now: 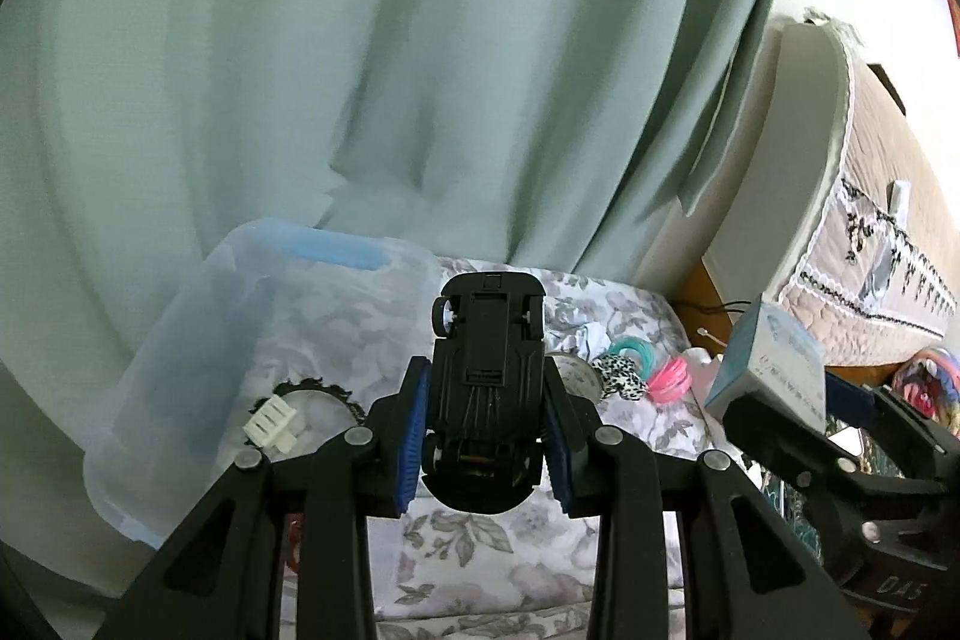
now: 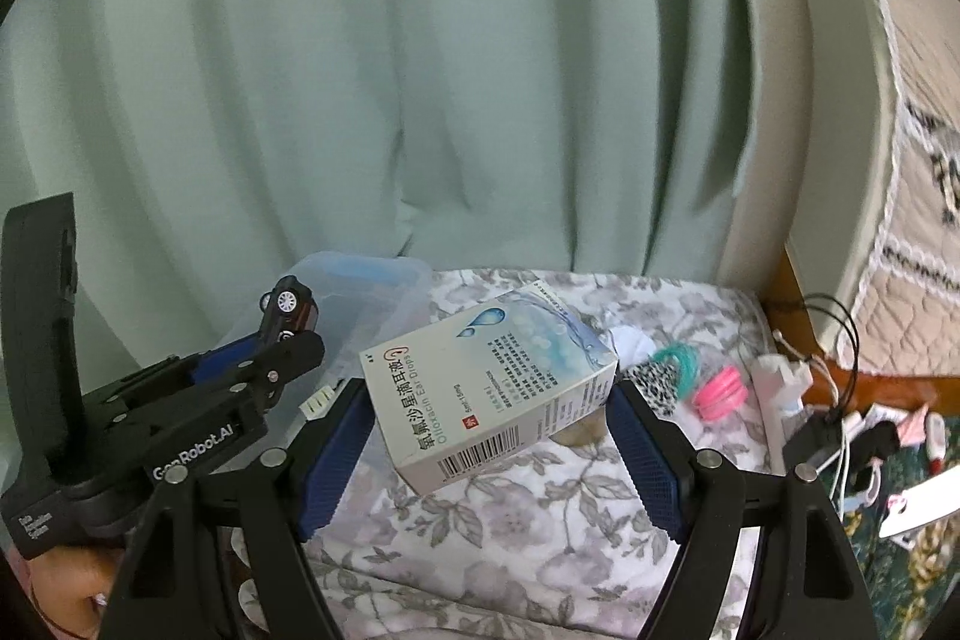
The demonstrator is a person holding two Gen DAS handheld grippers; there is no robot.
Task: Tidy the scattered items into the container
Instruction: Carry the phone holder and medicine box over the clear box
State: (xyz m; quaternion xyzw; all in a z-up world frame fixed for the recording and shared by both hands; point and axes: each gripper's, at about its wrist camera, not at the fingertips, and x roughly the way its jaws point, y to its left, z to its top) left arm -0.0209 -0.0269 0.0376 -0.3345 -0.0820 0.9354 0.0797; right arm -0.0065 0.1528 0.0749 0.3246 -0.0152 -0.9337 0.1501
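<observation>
Translucent plastic, that container (image 1: 252, 340), is the biggest thing you are dealing with: it sits on the floral cloth (image 1: 480, 538) against the green curtain (image 1: 390, 70), ahead and to the left of both grippers, with a white clip (image 1: 273, 427) already lying in it. Your left gripper (image 1: 486, 436) is the nearer one, clamped on the black toy car (image 1: 489, 376), which is belly-up with its long axis running straight out along the fingers, its nose almost level with the container's right wall. Your right gripper (image 2: 492, 436) is clamped across the ear-drop box (image 2: 489, 388) (held tilted, long side spanning the pads), further to the right. Loose ahead on the cloth lie a leopard scrunchie (image 1: 624, 373), teal hair ties (image 1: 630, 346) and pink hair ties (image 1: 672, 379).
</observation>
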